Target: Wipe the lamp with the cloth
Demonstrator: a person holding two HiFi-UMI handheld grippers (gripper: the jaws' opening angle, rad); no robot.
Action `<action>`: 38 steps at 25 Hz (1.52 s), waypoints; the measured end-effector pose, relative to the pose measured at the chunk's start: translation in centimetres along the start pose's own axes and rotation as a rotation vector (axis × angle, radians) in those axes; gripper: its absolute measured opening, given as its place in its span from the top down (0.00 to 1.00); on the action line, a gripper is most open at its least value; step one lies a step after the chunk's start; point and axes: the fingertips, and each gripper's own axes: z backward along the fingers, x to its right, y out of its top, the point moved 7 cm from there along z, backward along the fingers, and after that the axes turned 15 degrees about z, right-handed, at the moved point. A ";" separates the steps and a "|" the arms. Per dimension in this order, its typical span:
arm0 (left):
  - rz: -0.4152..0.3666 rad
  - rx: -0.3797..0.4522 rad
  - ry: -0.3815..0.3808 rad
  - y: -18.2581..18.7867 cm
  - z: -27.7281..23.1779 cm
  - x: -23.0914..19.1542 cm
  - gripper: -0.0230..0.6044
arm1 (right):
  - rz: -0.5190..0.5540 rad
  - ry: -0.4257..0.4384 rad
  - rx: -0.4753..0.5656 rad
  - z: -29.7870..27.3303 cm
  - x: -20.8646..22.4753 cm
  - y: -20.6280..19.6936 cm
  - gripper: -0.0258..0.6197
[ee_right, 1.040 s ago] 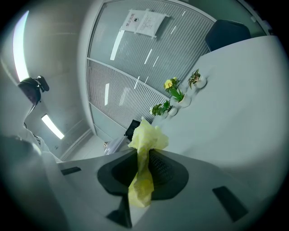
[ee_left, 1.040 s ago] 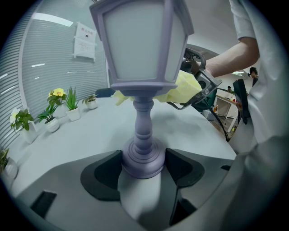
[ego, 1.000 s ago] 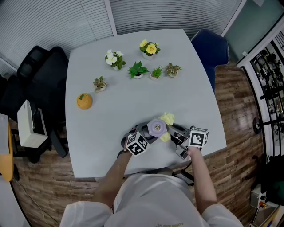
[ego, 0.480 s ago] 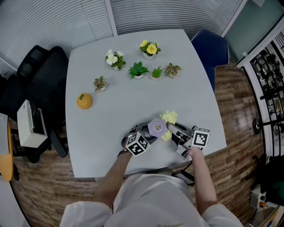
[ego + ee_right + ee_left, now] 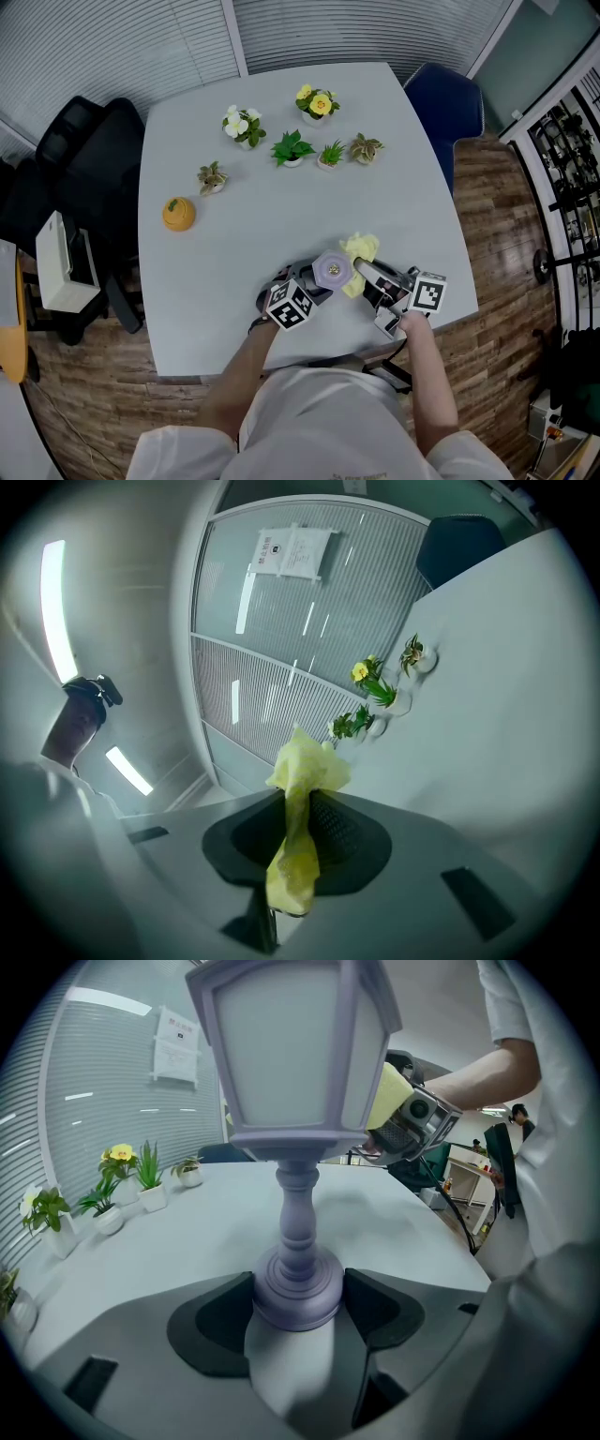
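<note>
A lilac lantern-style lamp (image 5: 332, 270) stands upright near the table's front edge. My left gripper (image 5: 309, 291) is shut on the lamp's round base (image 5: 298, 1293). In the left gripper view the lamp's head (image 5: 295, 1049) fills the top. My right gripper (image 5: 367, 274) is shut on a yellow cloth (image 5: 358, 251), which sits against the right side of the lamp head. The cloth (image 5: 298, 827) hangs pinched between the jaws in the right gripper view. From the left gripper view the cloth (image 5: 386, 1101) and the right gripper (image 5: 412, 1129) show beside the lamp head.
Several small potted plants (image 5: 292, 147) stand in a row at the far side of the white table (image 5: 281, 216). An orange pumpkin-like ornament (image 5: 178, 214) sits at the left. A blue chair (image 5: 445, 103) is at the far right, a black chair (image 5: 89, 155) at the left.
My right gripper and the yellow cloth have shifted slightly right and away along the lamp head. The left gripper and lamp have stayed put.
</note>
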 end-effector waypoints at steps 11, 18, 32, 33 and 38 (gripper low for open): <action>0.001 0.000 0.001 0.0 0.0 -0.1 0.47 | 0.020 -0.022 0.020 0.6 -0.2 0.5 0.85; 0.001 0.000 0.000 -0.1 0.0 -0.2 0.47 | 0.134 -0.089 0.027 0.8 -1.3 2.0 0.85; 0.003 -0.003 0.001 -0.2 -0.1 -0.1 0.47 | 0.422 -0.115 -0.051 -0.7 -5.3 5.4 0.85; 0.003 -0.003 0.001 -0.2 -0.1 -0.1 0.47 | 0.437 -0.108 -0.075 -1.0 -5.5 5.2 0.85; 0.004 -0.003 0.001 -0.1 -0.1 -0.2 0.47 | 0.519 -0.121 -0.220 -2.6 -5.7 3.6 0.85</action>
